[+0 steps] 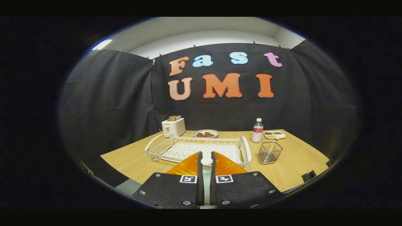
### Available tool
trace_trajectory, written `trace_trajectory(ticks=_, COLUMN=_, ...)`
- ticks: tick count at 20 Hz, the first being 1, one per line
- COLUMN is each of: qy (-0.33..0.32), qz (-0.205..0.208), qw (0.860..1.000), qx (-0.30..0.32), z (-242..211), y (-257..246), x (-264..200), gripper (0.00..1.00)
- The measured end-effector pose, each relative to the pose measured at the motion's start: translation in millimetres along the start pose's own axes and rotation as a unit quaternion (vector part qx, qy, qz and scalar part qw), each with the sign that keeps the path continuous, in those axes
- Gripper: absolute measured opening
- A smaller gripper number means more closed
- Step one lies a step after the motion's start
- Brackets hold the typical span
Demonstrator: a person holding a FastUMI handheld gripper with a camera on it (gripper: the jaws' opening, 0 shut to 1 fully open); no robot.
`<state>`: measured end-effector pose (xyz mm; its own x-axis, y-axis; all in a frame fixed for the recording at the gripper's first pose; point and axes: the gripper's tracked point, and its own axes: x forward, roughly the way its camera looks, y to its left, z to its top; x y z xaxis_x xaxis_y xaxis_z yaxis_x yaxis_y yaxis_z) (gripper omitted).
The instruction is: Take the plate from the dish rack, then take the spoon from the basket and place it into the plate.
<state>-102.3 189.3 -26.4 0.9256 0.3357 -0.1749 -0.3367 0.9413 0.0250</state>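
Holding: gripper [206, 154] pressed nearly together on a slim white piece in the gap between its fingers; judged to be the spoon [206, 161], already out of the basket [269, 153].
Claw state: fingers pinching from both sides, only a narrow slit left and that slit taken up by the white piece.
Spoon place: between the fingers, above the near edge of the table [298, 163], its rounded end level with the fingertips and just short of the dish rack [246, 147].
Spoon axis: long axis near-to-far, in line with the fingers; rounded end pointing far, toward the rack; cannot tell whether that end is bowl or handle tip.
Rack: white wire, on the table just beyond the fingers, slots bare of any plate.
Basket: small wire cup, right of the rack, well apart from the fingers.
Far side: toaster [173, 126] at far left, a dish of brown food [205, 134] behind the rack, bottle [257, 130] and small divided tray [274, 135] at far right.
Step in hand: by judgement, carrying the spoon to the plate and laying it in.
Doing it well: keep the pinch firm and even so the piece cannot swivel; bring the spoon low and level over the plate's middle; lower until it rests, then spread the fingers slowly; lift straight up, away from the rim.
Risk: thin smooth piece, likely to slide forward if tipped far-end down.
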Motion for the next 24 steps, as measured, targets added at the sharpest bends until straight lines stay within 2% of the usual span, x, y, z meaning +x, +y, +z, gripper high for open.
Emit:
trace_trajectory(ticks=10, qy=0.050, qz=0.046, qw=0.998, qx=-0.011, z=-59.1, y=28.1, x=24.4, gripper=0.07)
trace_trajectory(ticks=16, qy=0.074, qz=0.049, qw=0.996, qx=-0.017, z=-76.1, y=20.8, x=30.5, gripper=0.08)
trace_trajectory(ticks=24, qy=0.132, qz=0.030, qw=0.991, qx=-0.003, z=-106.9, y=-4.4, x=31.0, gripper=0.18)
